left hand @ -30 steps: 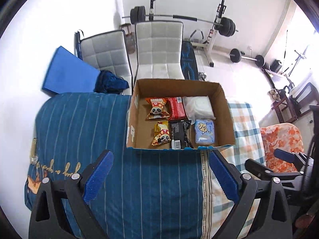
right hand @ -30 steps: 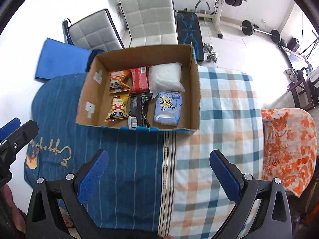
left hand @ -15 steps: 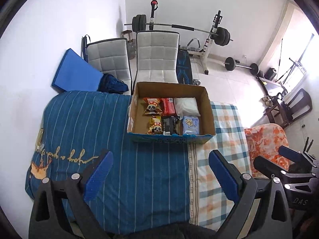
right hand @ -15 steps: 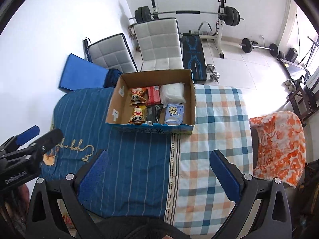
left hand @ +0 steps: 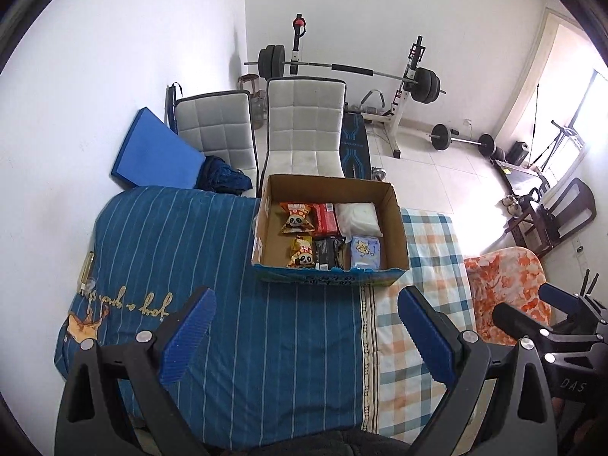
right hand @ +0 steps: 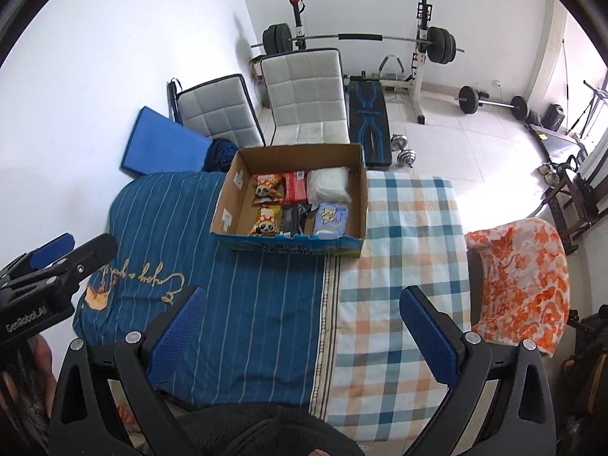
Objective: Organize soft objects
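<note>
A cardboard box (left hand: 397, 224) (right hand: 359, 197) stands at the far side of the cloth-covered table. In it lie two panda snack bags (left hand: 296, 218) (left hand: 302, 252), a red pack (left hand: 325, 218), a black pack (left hand: 326, 252), a white soft pack (left hand: 359, 216) and a blue tissue pack (left hand: 365, 251). The same items show in the right wrist view, with the tissue pack (right hand: 331, 218) at the box's near right. My left gripper (left hand: 304, 338) and right gripper (right hand: 302, 336) are both open and empty, held high and well back from the box.
A blue striped cloth (left hand: 171, 250) and a checked cloth (right hand: 410, 250) cover the table. Two grey chairs (left hand: 304, 125) (left hand: 214, 129) and a blue mat (left hand: 155, 152) stand behind it. An orange floral chair (right hand: 516, 281) is at the right. Weights (right hand: 437, 49) are at the back.
Both grippers have pulled up and back from the box, which now looks smaller and farther. Both stay open and empty. The box contents have not moved.
</note>
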Tool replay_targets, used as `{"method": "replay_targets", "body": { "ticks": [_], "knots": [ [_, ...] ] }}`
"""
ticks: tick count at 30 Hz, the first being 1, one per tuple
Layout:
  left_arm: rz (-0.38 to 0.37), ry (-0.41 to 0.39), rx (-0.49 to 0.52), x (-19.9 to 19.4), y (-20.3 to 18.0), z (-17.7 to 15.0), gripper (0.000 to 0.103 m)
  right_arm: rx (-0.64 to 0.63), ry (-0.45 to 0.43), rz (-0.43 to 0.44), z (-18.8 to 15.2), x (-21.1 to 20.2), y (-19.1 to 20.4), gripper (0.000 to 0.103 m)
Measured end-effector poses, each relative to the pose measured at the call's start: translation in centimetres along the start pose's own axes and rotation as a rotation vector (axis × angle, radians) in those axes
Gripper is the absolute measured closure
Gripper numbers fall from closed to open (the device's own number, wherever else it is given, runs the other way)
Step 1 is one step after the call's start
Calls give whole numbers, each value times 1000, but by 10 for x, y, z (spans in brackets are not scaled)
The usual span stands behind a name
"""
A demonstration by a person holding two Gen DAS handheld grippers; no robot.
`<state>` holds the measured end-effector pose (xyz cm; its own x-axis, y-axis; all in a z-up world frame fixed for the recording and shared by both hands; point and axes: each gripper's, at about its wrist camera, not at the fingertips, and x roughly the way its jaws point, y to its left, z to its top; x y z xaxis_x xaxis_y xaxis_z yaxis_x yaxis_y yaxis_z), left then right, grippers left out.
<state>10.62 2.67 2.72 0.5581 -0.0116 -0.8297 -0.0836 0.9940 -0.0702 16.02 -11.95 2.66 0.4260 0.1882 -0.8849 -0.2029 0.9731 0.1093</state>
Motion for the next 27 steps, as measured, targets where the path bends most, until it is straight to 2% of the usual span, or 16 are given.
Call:
{"method": "replay_targets", "body": {
  "ticks": [13, 27],
  "knots": [
    [31, -16, 3, 16, 1, 12, 5, 17, -56, -43, 32, 14, -3, 0],
    [39, -15, -3, 16, 3, 12, 5, 31, -77, -46, 42, 13, -4, 0]
  ]
}}
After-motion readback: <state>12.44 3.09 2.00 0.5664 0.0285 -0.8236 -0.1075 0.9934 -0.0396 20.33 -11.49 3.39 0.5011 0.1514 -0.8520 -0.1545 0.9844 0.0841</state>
